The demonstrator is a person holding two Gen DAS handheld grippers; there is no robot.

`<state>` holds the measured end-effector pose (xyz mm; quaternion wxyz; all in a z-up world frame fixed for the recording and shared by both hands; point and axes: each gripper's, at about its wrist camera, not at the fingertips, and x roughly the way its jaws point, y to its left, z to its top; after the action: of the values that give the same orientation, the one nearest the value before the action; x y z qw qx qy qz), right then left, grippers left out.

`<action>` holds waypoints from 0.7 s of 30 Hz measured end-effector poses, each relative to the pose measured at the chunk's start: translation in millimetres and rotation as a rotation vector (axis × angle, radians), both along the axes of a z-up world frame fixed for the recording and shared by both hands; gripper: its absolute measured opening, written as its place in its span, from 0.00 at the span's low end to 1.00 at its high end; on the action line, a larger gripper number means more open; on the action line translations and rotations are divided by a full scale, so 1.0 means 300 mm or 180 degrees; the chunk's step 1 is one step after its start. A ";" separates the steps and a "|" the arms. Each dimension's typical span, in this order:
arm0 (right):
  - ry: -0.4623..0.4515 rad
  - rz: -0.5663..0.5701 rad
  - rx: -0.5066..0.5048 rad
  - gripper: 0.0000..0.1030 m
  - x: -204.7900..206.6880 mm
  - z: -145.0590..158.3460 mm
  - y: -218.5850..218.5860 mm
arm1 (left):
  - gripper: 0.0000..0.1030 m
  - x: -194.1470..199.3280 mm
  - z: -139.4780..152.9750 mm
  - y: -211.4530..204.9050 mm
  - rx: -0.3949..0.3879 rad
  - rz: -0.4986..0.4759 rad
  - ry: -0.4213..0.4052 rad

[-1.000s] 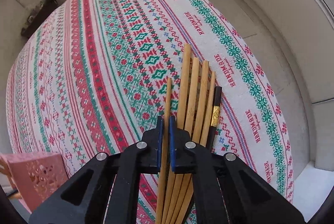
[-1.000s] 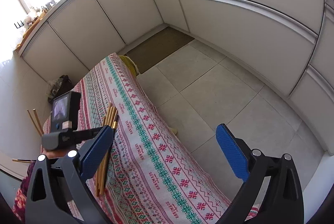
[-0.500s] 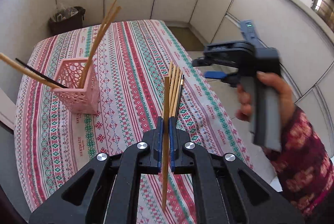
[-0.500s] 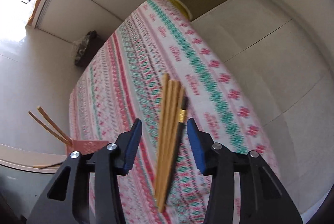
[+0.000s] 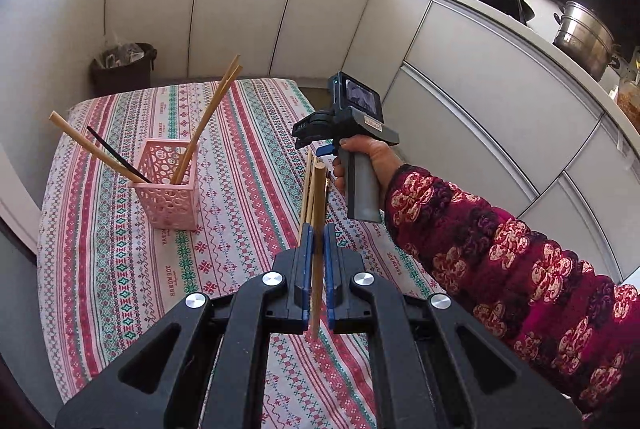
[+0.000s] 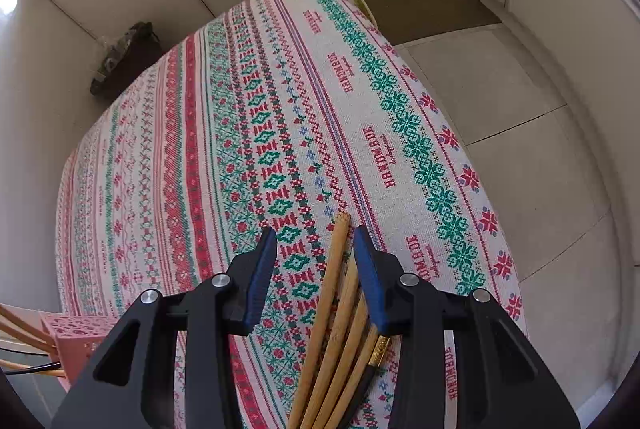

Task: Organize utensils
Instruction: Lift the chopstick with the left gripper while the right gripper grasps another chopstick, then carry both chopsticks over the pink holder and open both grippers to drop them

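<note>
Bamboo chopstick (image 5: 317, 229) sits pinched between the blue pads of our left gripper (image 5: 316, 249), jaws closed right down on its shaft, stick lifted off the cloth and pointing up and away from us, lower end poking out below the pads. Our right gripper (image 6: 315, 249) is partly open over the loose pile of chopsticks (image 6: 340, 329) on the striped tablecloth (image 6: 240, 109); it holds nothing, the pads straddling the light wooden sticks, with one black chopstick with a gold band (image 6: 378, 347) at the pile's right edge under the right pad. Pink perforated holder (image 5: 170, 185) stands on the cloth to the left, well apart from the pile, already holding several sticks that lean outward. We judge two steps in hand: carry the left stick to the holder, and pick one from the pile with the right. For the left, tip the stick near upright and lower its bottom end through the open top, clear of the leaning sticks, and let go only once it is inside. For the right, centre on a single stick, since the pile is tight and closing now could catch two. Holder looks light, so a sideways knock may tip it.
</note>
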<state>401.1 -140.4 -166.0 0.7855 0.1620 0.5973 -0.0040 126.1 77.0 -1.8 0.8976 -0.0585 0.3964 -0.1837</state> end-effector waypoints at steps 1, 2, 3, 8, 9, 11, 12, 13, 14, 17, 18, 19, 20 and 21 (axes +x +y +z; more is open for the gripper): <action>-0.0026 0.0021 -0.0133 0.39 0.008 0.000 0.008 | 0.04 -0.001 0.001 0.004 -0.0002 0.0013 0.0004; -0.0015 0.0054 -0.0205 0.39 0.013 -0.004 0.019 | 0.04 0.004 -0.009 0.013 -0.0007 0.0023 0.0008; -0.0025 0.0096 -0.0238 0.28 0.017 -0.007 0.030 | 0.04 0.005 -0.013 0.019 -0.0014 0.0035 0.0008; -0.0101 0.0130 -0.0217 0.09 -0.025 -0.026 0.061 | 0.04 -0.001 0.001 0.033 -0.0027 0.0089 -0.0015; -0.0141 0.0103 -0.0148 0.08 -0.044 -0.020 0.062 | 0.04 -0.002 0.001 0.035 -0.0025 0.0104 -0.0015; -0.0370 0.0092 -0.0053 0.08 -0.107 0.026 0.062 | 0.04 -0.004 0.002 0.042 -0.0013 0.0144 -0.0021; -0.0506 0.0108 -0.0061 0.08 -0.150 0.061 0.063 | 0.04 -0.005 0.003 0.047 -0.0011 0.0167 -0.0026; -0.0663 0.0153 -0.0056 0.08 -0.197 0.103 0.070 | 0.04 -0.005 0.003 0.055 -0.0013 0.0203 -0.0034; -0.0809 0.0212 -0.0052 0.08 -0.254 0.146 0.076 | 0.04 -0.004 0.003 0.063 -0.0014 0.0241 -0.0034; -0.1167 0.0339 -0.0173 0.08 -0.418 0.261 0.108 | 0.04 -0.006 0.005 0.075 0.0004 0.0350 -0.0066; -0.1257 0.0384 -0.0226 0.08 -0.468 0.294 0.126 | 0.04 -0.012 0.010 0.073 0.0034 0.0387 -0.0102; -0.1357 0.0431 -0.0269 0.08 -0.522 0.329 0.144 | 0.04 -0.020 0.015 0.069 0.0071 0.0415 -0.0139; -0.1449 0.0460 -0.0291 0.08 -0.571 0.362 0.159 | 0.04 -0.028 0.022 0.065 0.0092 0.0432 -0.0174; -0.1533 0.0471 -0.0296 0.08 -0.605 0.393 0.173 | 0.04 -0.037 0.027 0.059 0.0109 0.0441 -0.0203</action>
<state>219.4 -88.4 -48.0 0.9099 0.0778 0.4023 0.0647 115.2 94.7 6.3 0.9212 -0.0645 0.3657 -0.1161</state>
